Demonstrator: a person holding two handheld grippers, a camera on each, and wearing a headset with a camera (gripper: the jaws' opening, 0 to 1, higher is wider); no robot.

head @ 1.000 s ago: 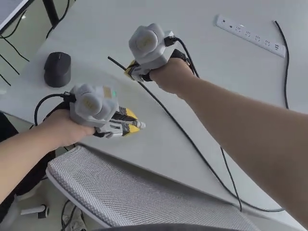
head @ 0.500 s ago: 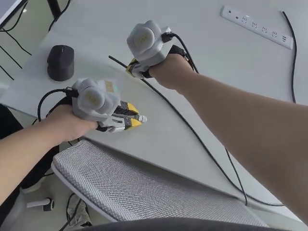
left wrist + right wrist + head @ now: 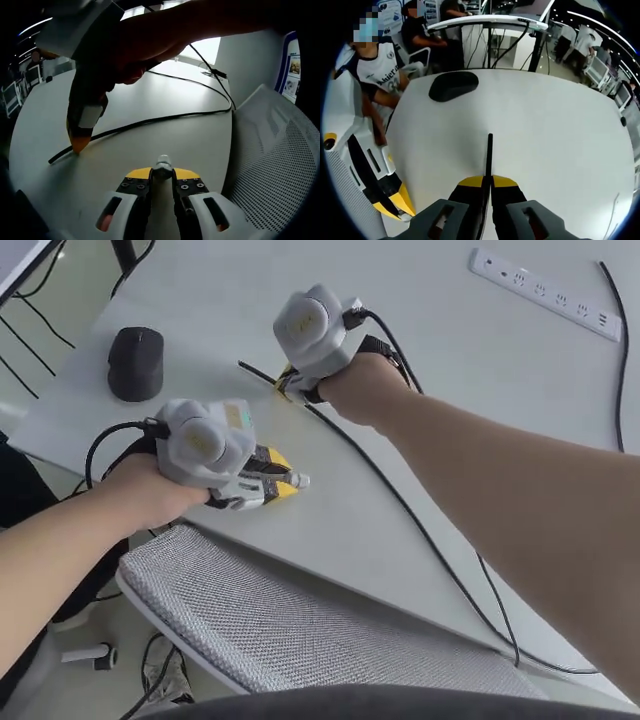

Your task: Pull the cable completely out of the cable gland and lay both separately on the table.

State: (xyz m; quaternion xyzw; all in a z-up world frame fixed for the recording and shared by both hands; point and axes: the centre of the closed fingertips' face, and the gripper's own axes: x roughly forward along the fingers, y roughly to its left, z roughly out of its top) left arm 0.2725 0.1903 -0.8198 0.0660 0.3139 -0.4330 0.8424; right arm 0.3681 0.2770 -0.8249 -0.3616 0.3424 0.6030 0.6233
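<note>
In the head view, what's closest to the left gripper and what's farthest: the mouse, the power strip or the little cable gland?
1. cable gland, clamped in the left gripper.
2. mouse, up and to the left.
3. power strip, far off at the top right.

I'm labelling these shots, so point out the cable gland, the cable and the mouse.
cable gland [image 3: 162, 163], left gripper view, its pale round end.
cable [image 3: 489, 152], right gripper view, its free black end.
mouse [image 3: 136, 362], head view, its top.

Open table [image 3: 450, 340] between mouse [image 3: 136, 362] and power strip [image 3: 545, 293] — cable [image 3: 489, 155] crossing.
</note>
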